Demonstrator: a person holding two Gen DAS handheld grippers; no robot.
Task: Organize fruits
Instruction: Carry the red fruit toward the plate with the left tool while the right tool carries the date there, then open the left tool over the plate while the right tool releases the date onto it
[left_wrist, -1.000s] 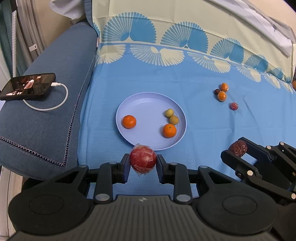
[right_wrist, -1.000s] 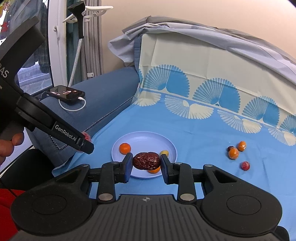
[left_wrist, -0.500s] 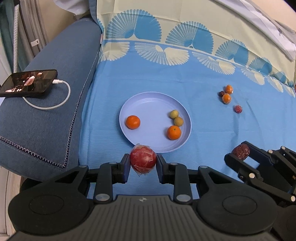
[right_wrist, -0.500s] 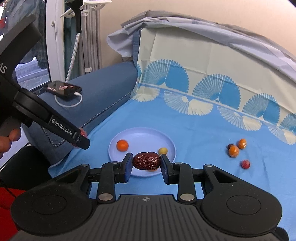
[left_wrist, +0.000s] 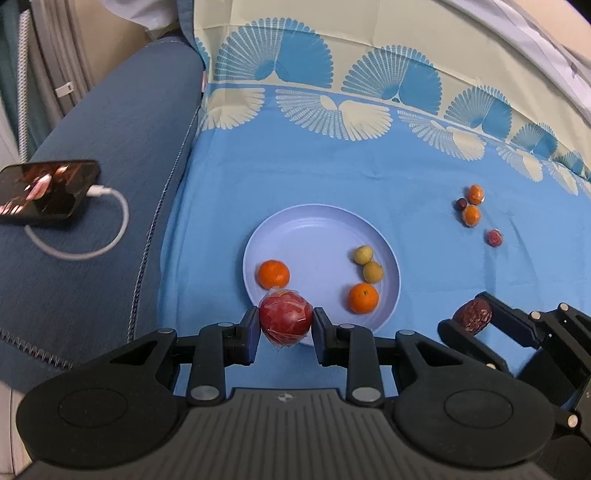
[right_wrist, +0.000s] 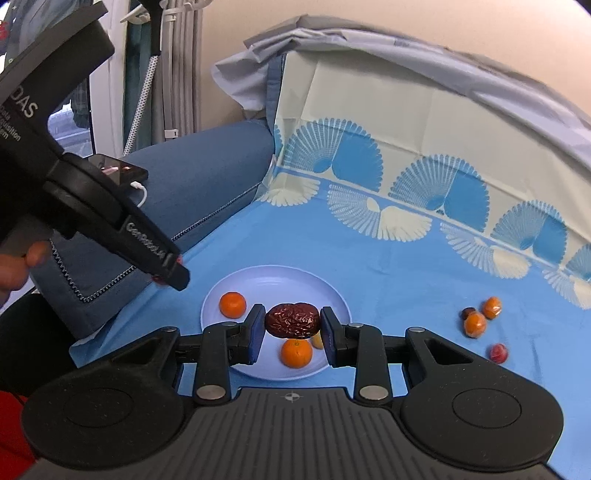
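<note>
My left gripper (left_wrist: 285, 320) is shut on a red fruit in clear wrap (left_wrist: 285, 317), just over the near rim of the pale blue plate (left_wrist: 317, 236). My right gripper (right_wrist: 291, 322) is shut on a wrinkled dark red date (right_wrist: 292, 319), above the plate (right_wrist: 258, 280); the date also shows in the left wrist view (left_wrist: 473, 316). On the plate lie two oranges (left_wrist: 273, 274) (left_wrist: 364, 297) and two small yellow-green fruits (left_wrist: 362, 254). Several small fruits (left_wrist: 472, 215) lie on the blue cloth to the right. The left gripper (right_wrist: 162, 266) shows from the side in the right wrist view.
A phone (left_wrist: 44, 192) on a white cable (left_wrist: 110, 206) rests on the blue sofa arm (left_wrist: 92, 258) at left. The patterned cloth (left_wrist: 332, 158) covers the seat and climbs the backrest. A hand (right_wrist: 18, 266) holds the left gripper's handle.
Both grippers have moved forward toward the plate, which now sits closer under the fingers. Each still holds its fruit.
</note>
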